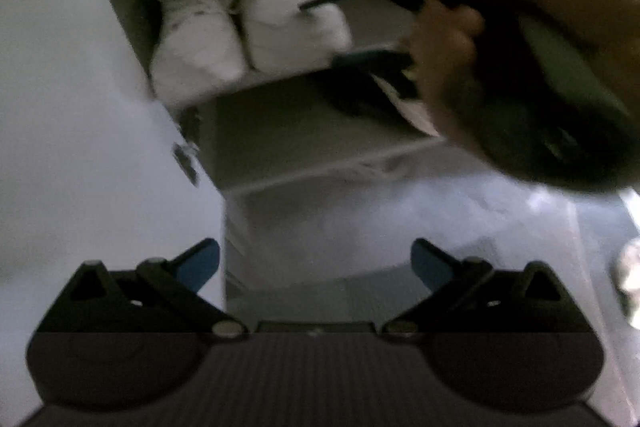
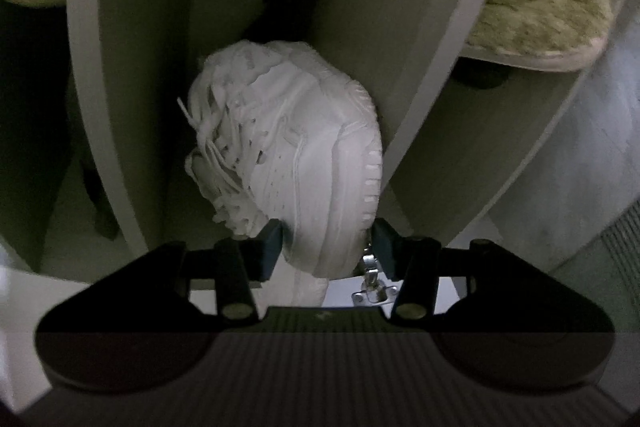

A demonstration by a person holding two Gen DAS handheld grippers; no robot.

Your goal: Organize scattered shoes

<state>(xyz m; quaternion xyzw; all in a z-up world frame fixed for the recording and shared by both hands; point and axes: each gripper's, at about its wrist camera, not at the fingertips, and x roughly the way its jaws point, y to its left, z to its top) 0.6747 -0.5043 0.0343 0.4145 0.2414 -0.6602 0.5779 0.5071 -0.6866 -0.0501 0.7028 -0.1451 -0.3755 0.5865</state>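
The task looks partly done: two white shoes (image 1: 248, 27) sit paired at the shelf's (image 1: 280, 83) left end, the right claw (image 2: 326, 243) pinches a white sneaker (image 2: 296, 147) inside the cabinet, not yet set down, and the left claw (image 1: 316, 263) hangs spread, empty.

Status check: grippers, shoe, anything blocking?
Right gripper shut on white laced sneaker, inside cabinet shelf. Left gripper open, empty. Metal door hinge beside right fingertip.

Left gripper (image 1: 315, 264) is hanging wide open, nothing in it; right gripper (image 2: 326, 243) is clamping down, hand (image 1: 452, 39) wrapping its handle.
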